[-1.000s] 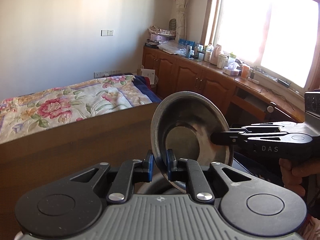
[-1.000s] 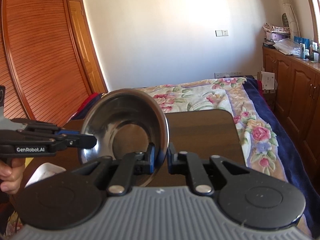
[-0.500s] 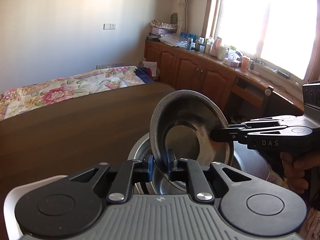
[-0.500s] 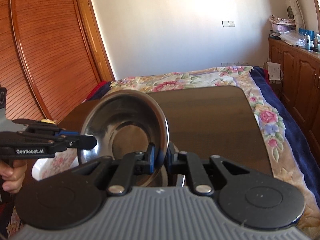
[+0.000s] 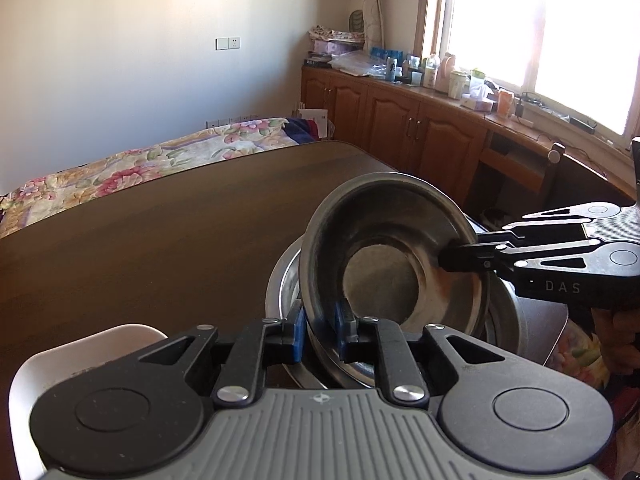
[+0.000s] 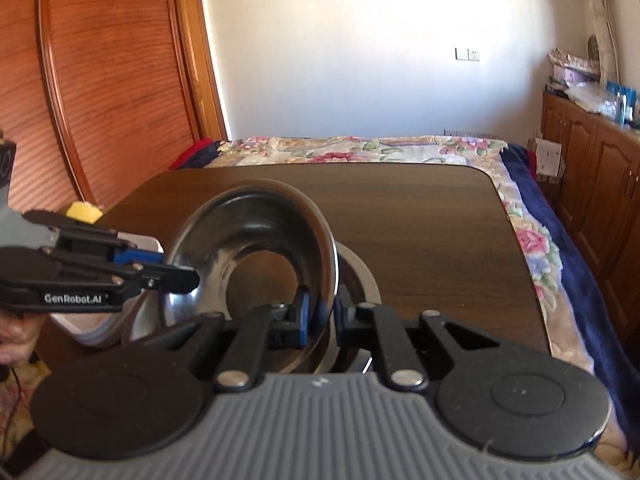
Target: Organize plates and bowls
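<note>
Small steel bowl (image 5: 384,276): tilted on edge, pinched at 2 opposite rim points, hanging just above the stacked metal bowls.
Left gripper (image 5: 318,330): clamped tight on the near rim, blue pads on either side of the metal.
Right gripper (image 6: 320,314): closed on the opposite rim, jaws nearly together.
Stack of larger stainless bowls (image 5: 286,292): on the dark wooden table (image 5: 160,240), directly under the held bowl, partly hidden by it.
White rounded dish (image 5: 84,346): near left edge, beside the stack.
Yellow object (image 6: 83,212): far left on the table, behind the left gripper; too small to identify.
Flowered bedspread (image 6: 360,148): beyond the table's far edge.
Wooden cabinets (image 5: 400,120): along the window wall, top cluttered with bottles.
</note>
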Motion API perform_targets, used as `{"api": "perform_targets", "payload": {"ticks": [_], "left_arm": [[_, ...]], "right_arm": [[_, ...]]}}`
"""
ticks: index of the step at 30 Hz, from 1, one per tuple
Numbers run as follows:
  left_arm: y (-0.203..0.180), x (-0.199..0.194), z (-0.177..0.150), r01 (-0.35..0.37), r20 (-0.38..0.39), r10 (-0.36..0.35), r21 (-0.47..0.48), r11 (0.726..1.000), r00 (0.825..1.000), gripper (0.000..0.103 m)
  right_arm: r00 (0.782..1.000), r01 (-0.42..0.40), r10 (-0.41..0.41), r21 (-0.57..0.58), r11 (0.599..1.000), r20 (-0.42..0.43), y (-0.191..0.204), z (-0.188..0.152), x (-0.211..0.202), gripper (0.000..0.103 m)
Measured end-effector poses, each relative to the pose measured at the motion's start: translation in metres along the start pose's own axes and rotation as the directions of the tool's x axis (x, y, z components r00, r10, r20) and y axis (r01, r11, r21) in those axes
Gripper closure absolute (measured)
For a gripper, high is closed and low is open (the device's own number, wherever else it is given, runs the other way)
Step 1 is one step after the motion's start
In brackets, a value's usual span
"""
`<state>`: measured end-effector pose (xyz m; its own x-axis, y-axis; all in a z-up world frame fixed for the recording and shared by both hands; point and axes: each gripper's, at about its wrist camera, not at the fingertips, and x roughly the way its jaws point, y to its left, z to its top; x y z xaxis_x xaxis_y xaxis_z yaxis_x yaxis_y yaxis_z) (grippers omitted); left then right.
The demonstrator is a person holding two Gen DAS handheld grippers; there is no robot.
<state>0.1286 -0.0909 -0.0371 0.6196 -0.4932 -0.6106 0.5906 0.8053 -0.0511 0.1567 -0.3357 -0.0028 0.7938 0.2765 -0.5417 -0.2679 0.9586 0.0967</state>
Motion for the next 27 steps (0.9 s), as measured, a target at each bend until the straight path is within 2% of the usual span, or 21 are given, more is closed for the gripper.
{"api": "perform_targets", "payload": {"ticks": [13, 22, 24, 25, 26, 27], "left_arm": [[-0.009, 0.003, -0.008, -0.03, 0.026, 0.03, 0.012, 0.999, 0.999, 0.085], [-0.007, -0.009, -0.006, -0.025, 0.092, 0.029, -0.039, 0.999, 0.995, 0.056], [-0.007, -0.013, -0.005, -0.031, 0.112, 0.036, -0.047, 0.998, 0.993, 0.052], [-0.007, -0.015, -0.006, -0.034, 0.119, 0.04, -0.05, 0.998, 0.992, 0.051], [-0.006, -0.016, -0.006, -0.038, 0.126, 0.045, -0.056, 0.998, 0.991, 0.047], [-0.005, -0.017, -0.007, -0.042, 0.132, 0.05, -0.062, 0.997, 0.99, 0.043]], "right_arm": [[0.999, 0.047, -0.046, -0.062, 0.997, 0.014, 0.007, -0.006, 0.001, 0.087], [0.991, 0.078, -0.069, -0.076, 0.994, 0.114, 0.01, -0.011, -0.009, 0.087], [0.988, 0.084, -0.076, -0.059, 0.995, 0.133, 0.008, -0.013, -0.01, 0.076], [0.986, 0.092, -0.083, -0.051, 0.994, 0.146, 0.007, -0.013, -0.011, 0.063], [0.982, 0.102, -0.093, -0.046, 0.994, 0.165, 0.006, -0.015, -0.012, 0.058], [0.979, 0.111, -0.101, -0.044, 0.993, 0.178, 0.005, -0.015, -0.013, 0.058]]}}
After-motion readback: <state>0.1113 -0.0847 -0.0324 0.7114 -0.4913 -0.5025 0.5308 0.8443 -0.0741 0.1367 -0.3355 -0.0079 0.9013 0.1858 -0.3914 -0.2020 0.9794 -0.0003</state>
